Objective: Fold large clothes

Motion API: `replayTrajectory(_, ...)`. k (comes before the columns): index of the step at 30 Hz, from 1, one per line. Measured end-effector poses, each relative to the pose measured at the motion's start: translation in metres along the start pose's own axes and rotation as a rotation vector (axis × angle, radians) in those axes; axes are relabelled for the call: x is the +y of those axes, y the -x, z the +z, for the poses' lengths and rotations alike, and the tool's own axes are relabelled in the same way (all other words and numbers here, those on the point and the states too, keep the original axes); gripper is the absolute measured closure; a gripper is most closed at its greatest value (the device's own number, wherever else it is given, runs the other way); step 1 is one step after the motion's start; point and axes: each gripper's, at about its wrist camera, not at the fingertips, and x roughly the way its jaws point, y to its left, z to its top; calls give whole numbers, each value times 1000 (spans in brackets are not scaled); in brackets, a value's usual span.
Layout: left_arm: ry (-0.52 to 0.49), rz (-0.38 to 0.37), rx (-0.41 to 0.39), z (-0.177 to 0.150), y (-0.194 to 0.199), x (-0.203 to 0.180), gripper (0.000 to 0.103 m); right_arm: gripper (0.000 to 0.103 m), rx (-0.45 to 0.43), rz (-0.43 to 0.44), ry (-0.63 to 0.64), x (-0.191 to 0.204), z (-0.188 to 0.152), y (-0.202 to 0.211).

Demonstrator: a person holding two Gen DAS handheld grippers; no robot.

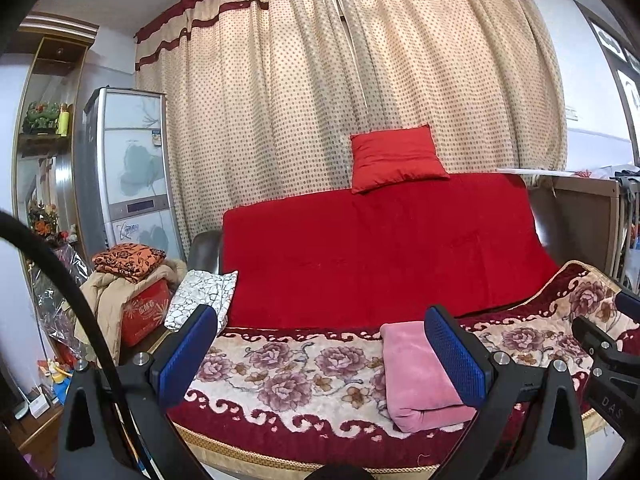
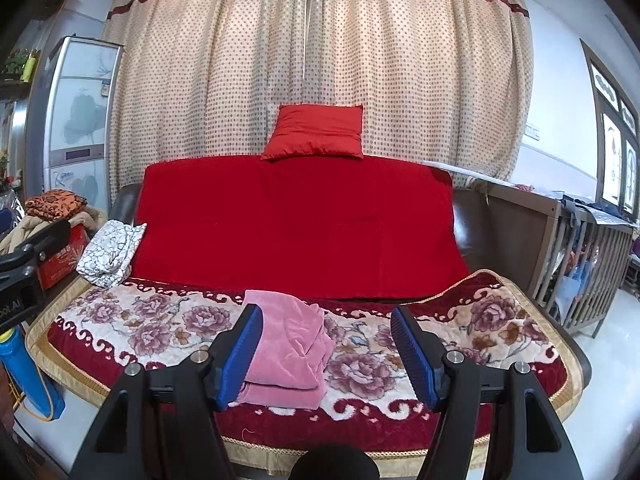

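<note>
pink plush garment [image 2: 286,350]: one, lying as a folded bundle near the front edge of the floral-patterned sofa cover in maroon and cream [image 2: 500,332]. the top layer looks rumpled, the layers beneath even.
step in hand, as judged: the fold looks finished or close to it; neither claw touches the cloth. the next move would call for smoothing the loose top flap, or for fetching another piece.
left gripper [image 1: 332,356]: one, blue pads spread wide, nothing between them, hanging in front of the seat.
right gripper [image 2: 326,354]: one, jaws apart, empty, the bundle seen between its fingers but well beyond them.
also counted: one red square cushion [image 2: 316,132]; one red throw over the sofa back [image 2: 296,224]; one white crackle-print cloth [image 2: 110,254] on the far armrest; one orange patterned folded cloth [image 1: 128,260] on a side pile.
</note>
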Motion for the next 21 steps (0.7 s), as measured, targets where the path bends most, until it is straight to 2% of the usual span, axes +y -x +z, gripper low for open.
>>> replayTrajectory(21, 3, -3, 1, 0, 3, 0, 0, 33, -14, -3, 0, 0, 2, 4)
